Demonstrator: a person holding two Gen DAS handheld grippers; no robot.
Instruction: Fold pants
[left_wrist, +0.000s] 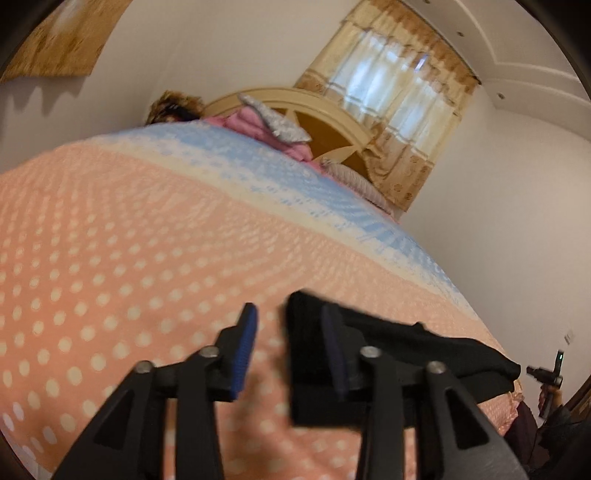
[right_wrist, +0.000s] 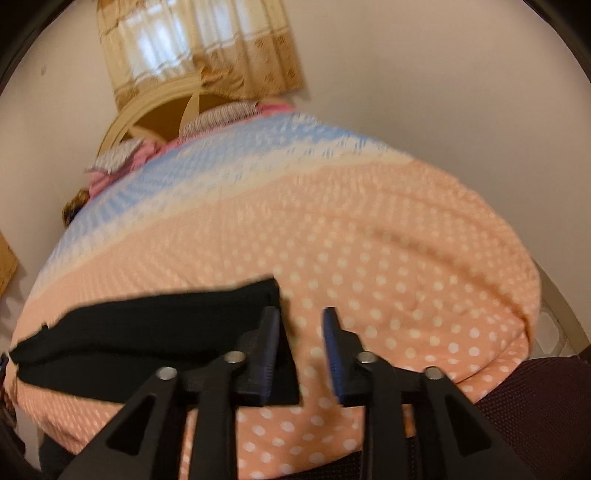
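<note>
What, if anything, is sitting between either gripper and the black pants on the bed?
Nothing visible. The left gripper and right gripper, both open, each straddle an end edge of the black pants, with only dotted bedspread around.

pants on bed (near edge); pillows behind.

What I can't make out from my two grippers

My left gripper covers part of the black pants, whose lower edge is lost behind its finger; my right gripper hides their near corner too. Both views are motion-blurred, so the bedspread dots smear. The far pillows are too soft to read, and the small device at the left view's right edge is cut off.
</note>
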